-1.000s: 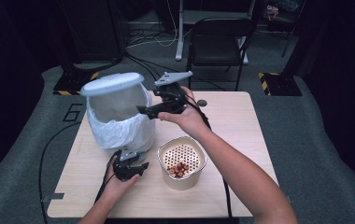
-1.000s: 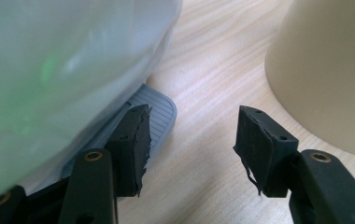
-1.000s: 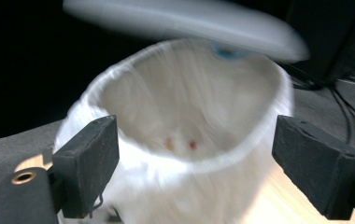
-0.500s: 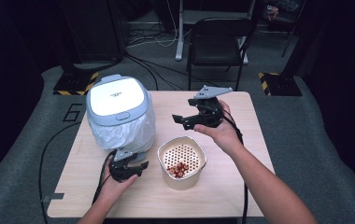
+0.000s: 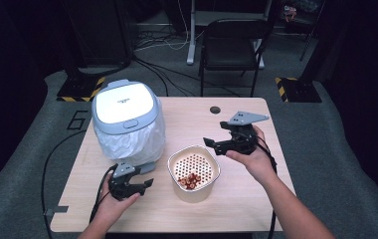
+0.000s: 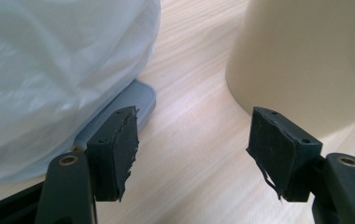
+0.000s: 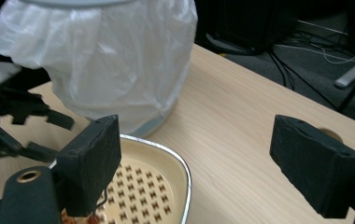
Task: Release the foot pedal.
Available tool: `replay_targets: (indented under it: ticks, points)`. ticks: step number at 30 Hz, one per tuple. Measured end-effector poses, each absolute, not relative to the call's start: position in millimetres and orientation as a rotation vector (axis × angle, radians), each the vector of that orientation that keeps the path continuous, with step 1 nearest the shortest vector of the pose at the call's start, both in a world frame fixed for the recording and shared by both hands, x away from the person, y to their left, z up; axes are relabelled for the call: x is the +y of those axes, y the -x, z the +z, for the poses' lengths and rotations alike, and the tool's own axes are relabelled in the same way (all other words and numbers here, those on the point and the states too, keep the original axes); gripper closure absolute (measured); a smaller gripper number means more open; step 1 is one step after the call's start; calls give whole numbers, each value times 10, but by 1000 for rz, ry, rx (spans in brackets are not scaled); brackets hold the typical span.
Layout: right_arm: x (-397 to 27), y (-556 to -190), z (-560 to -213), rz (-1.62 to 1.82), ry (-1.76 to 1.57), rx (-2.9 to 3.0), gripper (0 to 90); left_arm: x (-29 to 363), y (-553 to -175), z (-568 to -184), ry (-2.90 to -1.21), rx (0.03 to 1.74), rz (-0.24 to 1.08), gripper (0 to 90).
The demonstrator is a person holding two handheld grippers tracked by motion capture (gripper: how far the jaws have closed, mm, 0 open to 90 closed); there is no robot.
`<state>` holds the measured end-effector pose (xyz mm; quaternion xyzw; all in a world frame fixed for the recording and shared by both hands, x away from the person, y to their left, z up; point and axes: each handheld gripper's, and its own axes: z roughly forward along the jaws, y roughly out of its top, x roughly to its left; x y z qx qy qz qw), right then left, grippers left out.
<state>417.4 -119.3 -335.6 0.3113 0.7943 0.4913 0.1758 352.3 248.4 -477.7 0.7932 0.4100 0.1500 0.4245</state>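
A grey pedal bin (image 5: 124, 105) with a white liner bag (image 5: 132, 142) stands at the table's left, its lid down. In front of it a cream bowl (image 5: 212, 167) with a perforated insert holds small red pieces (image 5: 191, 180). My left gripper (image 5: 146, 184) sits low between bin and bowl. Its jaws have just been opening, and bare wood lies between them (image 6: 192, 135). The bin's grey pedal (image 6: 140, 95) lies just beyond its left pad. My right gripper (image 5: 208, 143) hovers open above the bowl's right rim, empty (image 7: 199, 154).
The wooden table (image 5: 236, 112) has a round cable hole (image 5: 215, 109) near its far edge. A black chair (image 5: 232, 45) stands behind the table. A cable (image 5: 100, 191) trails from the left gripper toward the front edge.
The bin's lid was tilted up and has dropped shut. My right gripper moved away from the lid, rightward and down toward the bowl. The left jaws spread apart.
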Motion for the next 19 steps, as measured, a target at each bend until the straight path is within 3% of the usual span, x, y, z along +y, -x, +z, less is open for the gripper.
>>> replay_targets:
  ticks: [5, 16, 19]
  points:
    - [-1420, -4078, -3565, 1357, -947, 2220, 166, 2643, -3483, -4781, -2027, 969, 389, 324]
    - [-1937, -3825, -4002, 1307, -1109, 2110, 164, 3008, -3459, -4936, -1939, 1124, 398, 305]
    - [-2135, -3798, -4398, 1192, -1212, 2039, 161, 3143, -3501, -4993, -1945, 1175, 447, 294]
